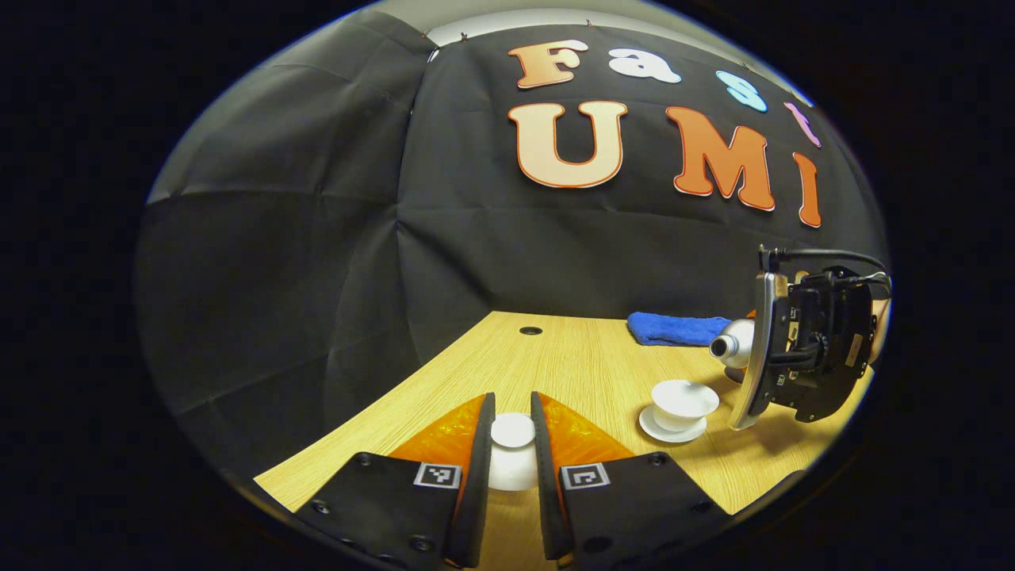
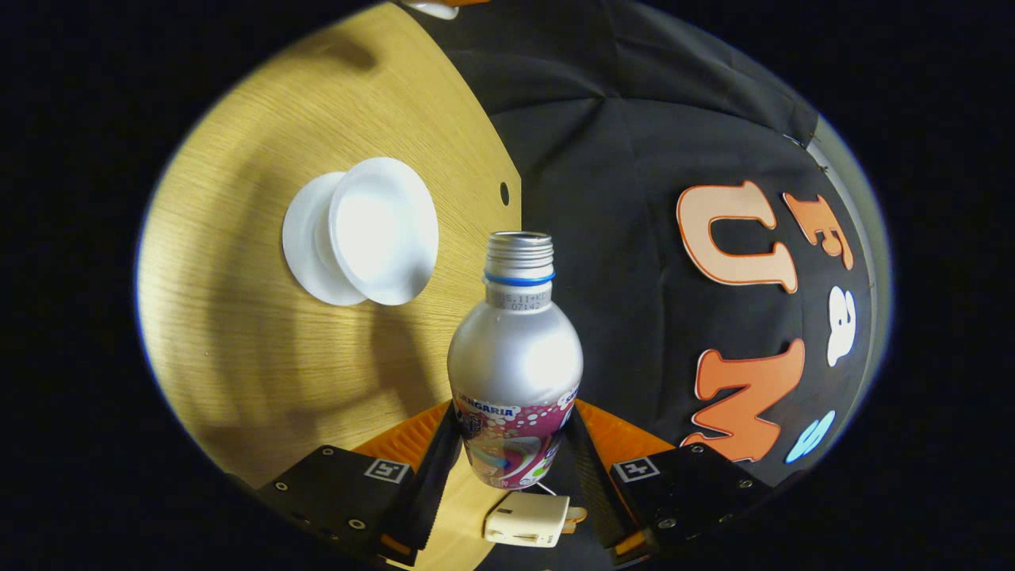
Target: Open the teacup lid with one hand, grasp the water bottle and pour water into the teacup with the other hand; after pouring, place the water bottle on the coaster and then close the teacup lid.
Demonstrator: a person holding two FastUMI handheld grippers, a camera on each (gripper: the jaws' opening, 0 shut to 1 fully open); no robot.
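My left gripper (image 1: 513, 403) is shut on the white teacup lid (image 1: 512, 448), holding it above the table's near part. The open white teacup (image 1: 683, 399) stands on its saucer (image 1: 658, 432) to the right. Beyond it, the right gripper (image 1: 801, 349) holds the silver water bottle (image 1: 735, 341) tipped on its side, its open mouth pointing left, above and just right of the cup. In the right gripper view, my right gripper (image 2: 514, 420) is shut on the bottle (image 2: 515, 357), uncapped. The teacup (image 2: 382, 230) and saucer (image 2: 300, 238) lie to its left. I see no water stream.
A folded blue cloth (image 1: 674, 328) lies at the back of the wooden table (image 1: 571, 365), which has a cable hole (image 1: 530, 330). The black booth wall stands close behind. A small white plug-like object (image 2: 527, 519) shows below the bottle.
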